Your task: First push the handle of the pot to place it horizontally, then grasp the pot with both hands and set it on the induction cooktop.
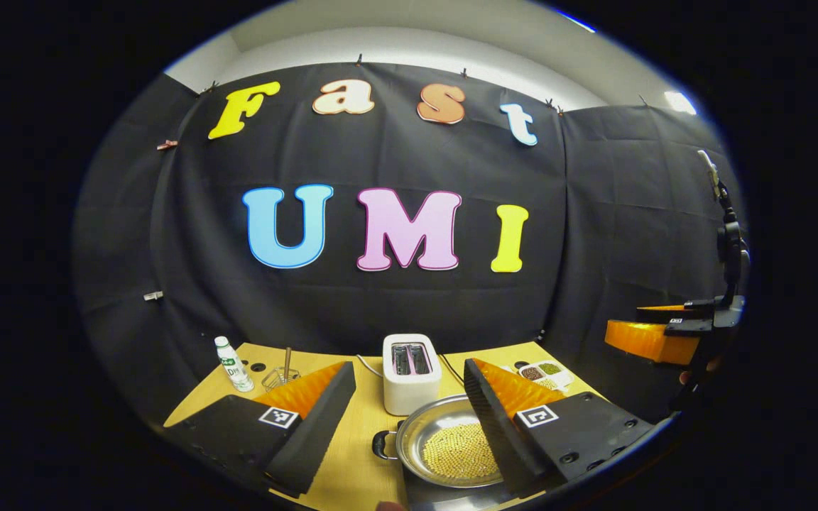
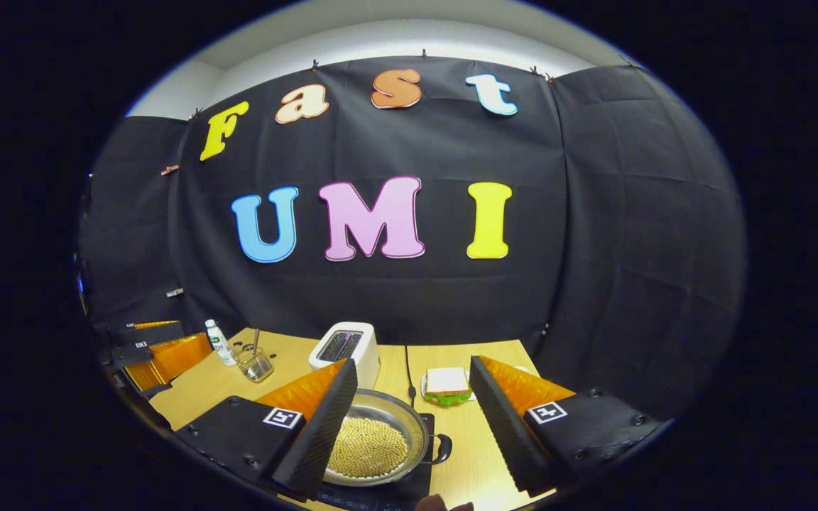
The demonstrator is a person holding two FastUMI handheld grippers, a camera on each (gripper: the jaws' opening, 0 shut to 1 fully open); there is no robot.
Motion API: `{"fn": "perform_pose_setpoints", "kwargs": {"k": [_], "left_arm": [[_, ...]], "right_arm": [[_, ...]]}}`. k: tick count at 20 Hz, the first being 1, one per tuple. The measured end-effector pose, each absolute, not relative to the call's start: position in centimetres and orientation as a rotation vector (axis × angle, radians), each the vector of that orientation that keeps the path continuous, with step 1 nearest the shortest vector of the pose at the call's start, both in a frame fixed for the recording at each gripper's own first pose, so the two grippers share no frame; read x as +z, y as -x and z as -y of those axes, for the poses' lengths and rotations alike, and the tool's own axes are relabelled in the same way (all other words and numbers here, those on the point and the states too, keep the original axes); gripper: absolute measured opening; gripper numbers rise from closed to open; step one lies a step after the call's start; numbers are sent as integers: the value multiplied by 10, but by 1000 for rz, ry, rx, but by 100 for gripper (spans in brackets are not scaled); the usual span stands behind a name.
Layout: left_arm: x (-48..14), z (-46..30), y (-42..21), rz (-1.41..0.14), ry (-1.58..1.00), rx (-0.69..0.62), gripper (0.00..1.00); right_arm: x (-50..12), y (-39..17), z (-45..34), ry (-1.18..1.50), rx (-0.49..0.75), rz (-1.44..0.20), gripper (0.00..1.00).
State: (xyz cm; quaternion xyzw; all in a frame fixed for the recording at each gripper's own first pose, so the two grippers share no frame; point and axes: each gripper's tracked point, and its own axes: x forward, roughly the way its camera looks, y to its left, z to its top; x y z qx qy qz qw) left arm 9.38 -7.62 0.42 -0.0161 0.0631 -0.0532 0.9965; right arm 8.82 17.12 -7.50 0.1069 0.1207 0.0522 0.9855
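Pot (image 2: 375,443), shallow round metal holding pale round beans, sat on the dark induction cooktop (image 2: 420,482). Left gripper (image 1: 409,419) and right gripper (image 2: 412,419) were both spread wide, gripping nothing. Right gripper view revealed a sandwich (image 2: 447,383); left gripper view revealed a divided bean dish (image 1: 542,370). White toaster (image 1: 411,372) stood behind.

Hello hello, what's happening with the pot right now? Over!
Left gripper open, right gripper open, both hovering, holding nothing. Pot of beans sits on the black cooktop. Toaster close behind; nothing between jaws and pot.
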Motion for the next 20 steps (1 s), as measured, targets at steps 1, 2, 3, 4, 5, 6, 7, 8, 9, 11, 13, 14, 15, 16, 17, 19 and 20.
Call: {"fn": "perform_pose_setpoints", "kwargs": {"k": [1,2,3,4,5,6,7,8,9,11,13,14,15,16,17,19,20], "left_arm": [[9,77,-88,-110,19,-108,96],[14,78,-83,-96,15,-110,96],[17,79,-78,-80,18,-112,96],[20,80,-73,-67,22,-114,96],[23,79,-69,-56,24,-115,96],[24,78,-66,-53,26,-113,96],[20,77,-64,-56,30,-114,96],[20,76,-63,-61,32,-111,96],[19,74,-63,-64,36,-109,97],[15,72,-63,-86,32,-103,97],[13,72,-62,-98,19,-108,96],[12,74,-62,-102,23,-116,94],[8,78,-61,-111,33,-125,96],[5,79,-60,-117,43,-128,96],[1,79,-59,-127,52,-132,96],[-6,80,-60,-150,65,-131,96],[-7,80,-61,-153,69,-127,96]], "right_arm": [[-66,-87,-168,-220,99,-218,99],[-58,-82,-165,-220,91,-196,99],[-52,-75,-161,-215,82,-177,99],[-50,-72,-158,-202,74,-154,98],[-48,-69,-155,-184,64,-134,98],[-46,-68,-152,-162,55,-115,98],[-46,-65,-151,-148,50,-106,98],[-47,-63,-155,-143,53,-108,98],[-48,-59,-159,-139,58,-112,98],[-48,-59,-161,-128,69,-106,99],[-46,-61,-165,-132,84,-98,99],[-47,-62,-166,-137,88,-97,99],[-48,-63,-165,-139,91,-98,99],[-49,-63,-166,-140,95,-99,99],[-51,-64,-167,-136,100,-99,99],[-59,-65,-169,-121,116,-111,99],[-60,-65,-170,-118,124,-110,99]]}}
